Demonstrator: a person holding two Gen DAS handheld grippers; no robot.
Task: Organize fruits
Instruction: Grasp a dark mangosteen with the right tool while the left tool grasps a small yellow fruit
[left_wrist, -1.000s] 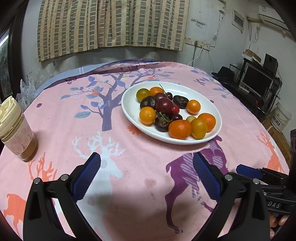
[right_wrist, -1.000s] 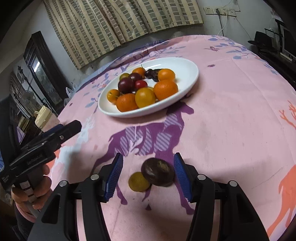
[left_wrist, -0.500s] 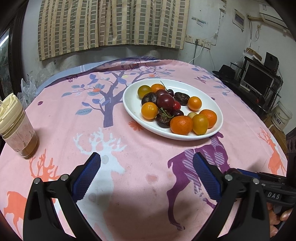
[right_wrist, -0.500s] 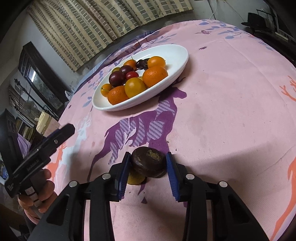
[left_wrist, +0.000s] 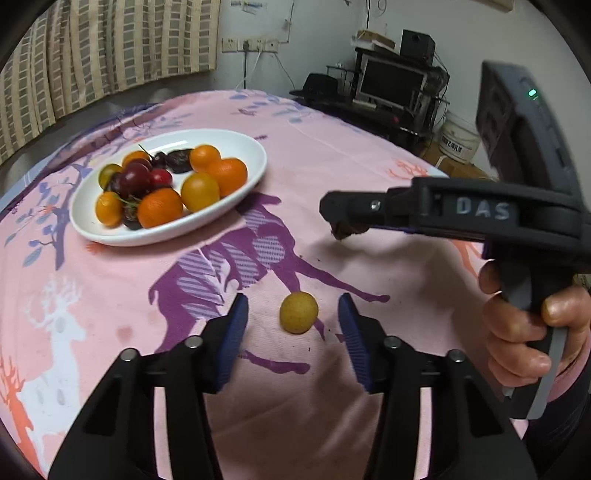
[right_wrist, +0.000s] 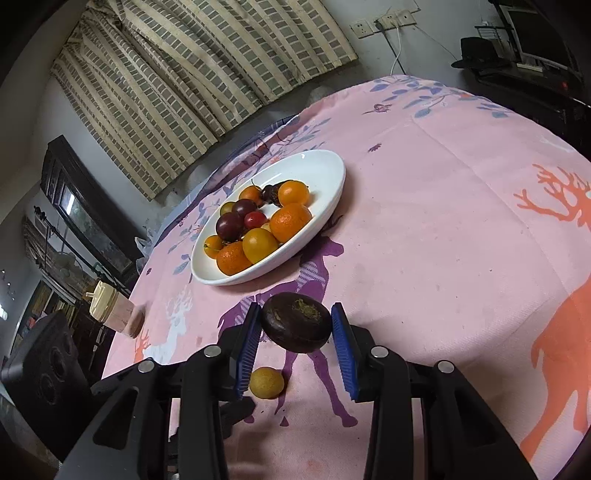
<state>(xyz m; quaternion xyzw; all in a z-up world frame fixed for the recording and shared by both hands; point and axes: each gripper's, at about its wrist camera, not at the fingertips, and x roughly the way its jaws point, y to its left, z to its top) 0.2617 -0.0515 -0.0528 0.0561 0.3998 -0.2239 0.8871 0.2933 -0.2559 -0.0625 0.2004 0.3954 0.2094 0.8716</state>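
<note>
Nearest you, your left hand-held gripper (left_wrist: 291, 325) stands wide, its blue pads either side of the small yellow fruit (left_wrist: 298, 312) lying on the pink worktop (left_wrist: 369, 166) and touching neither pad. Before you squeeze, centre that round fruit between the pads and keep them low, because it looks ready to roll on the cloth. Just beyond it, toward 1 o'clock, your right hand-held gripper (right_wrist: 295, 330) is narrowed onto the dark purple fruit (right_wrist: 297, 326), gripped across its broad sides with the dried calyx facing up and the fruit clear of the cloth. Keep that grip steady and light; the skin looks soft enough to bruise. Carry it toward the white plate (right_wrist: 325, 166) at 11 o'clock from the right wrist view, where oranges, yellow and red tomatoes and dark plums crowd the near half. I would aim for the bare far side of the plate, lower until the fruit rests, then let go, so nothing already piled gets knocked out.
</note>
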